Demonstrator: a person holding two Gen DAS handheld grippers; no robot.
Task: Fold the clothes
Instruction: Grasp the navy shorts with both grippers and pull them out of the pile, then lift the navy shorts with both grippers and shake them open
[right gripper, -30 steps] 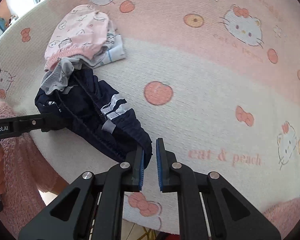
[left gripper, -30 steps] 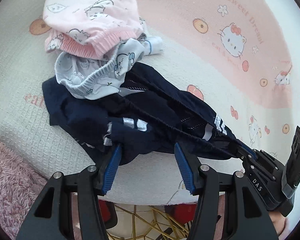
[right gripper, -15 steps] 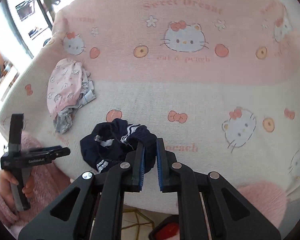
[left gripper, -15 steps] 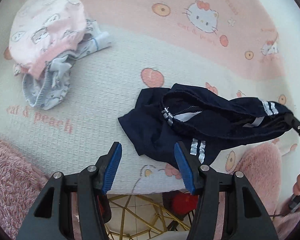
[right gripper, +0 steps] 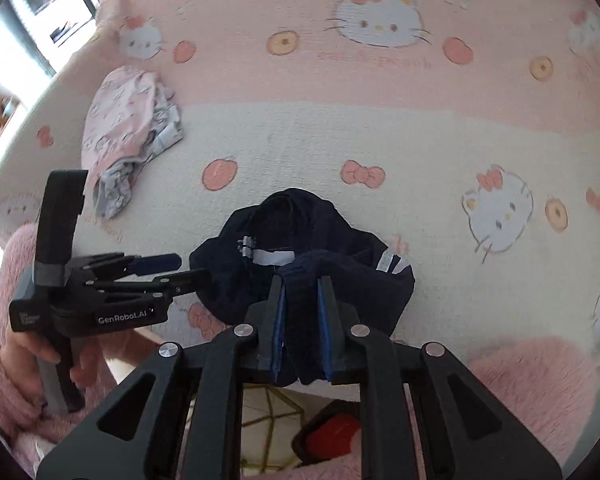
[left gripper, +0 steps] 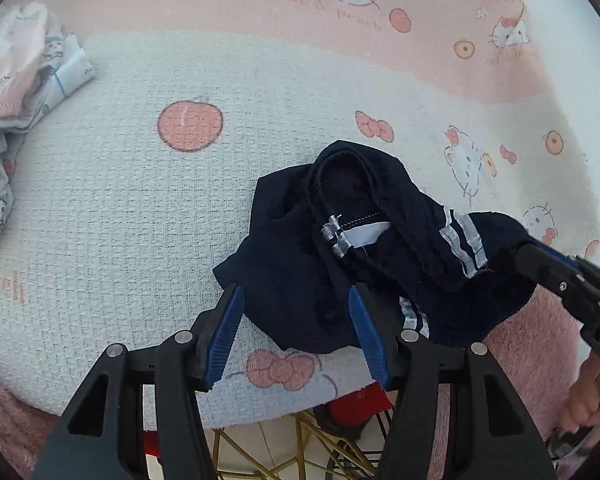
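Crumpled navy shorts [left gripper: 352, 248] with white stripes lie near the front edge of the Hello Kitty blanket [left gripper: 140, 200]. My left gripper [left gripper: 296, 312] is open, its fingers straddling the shorts' left part without closing on it. My right gripper [right gripper: 302, 292] is nearly shut on a fold of the navy shorts [right gripper: 300, 248] and shows at the right of the left wrist view [left gripper: 548, 264]. The left gripper also shows in the right wrist view [right gripper: 180, 268], open, at the shorts' left edge.
A heap of pink and pale printed clothes [right gripper: 128, 136] lies at the back left, also in the left wrist view [left gripper: 12, 76]. Pink fluffy sleeves [right gripper: 532, 380] are near the front edge. A gold wire frame [left gripper: 284, 452] and something red are below.
The right gripper pulled the navy shorts out of the clothes heap and towards the front middle of the blanket. The left gripper followed and now straddles the shorts' left part.
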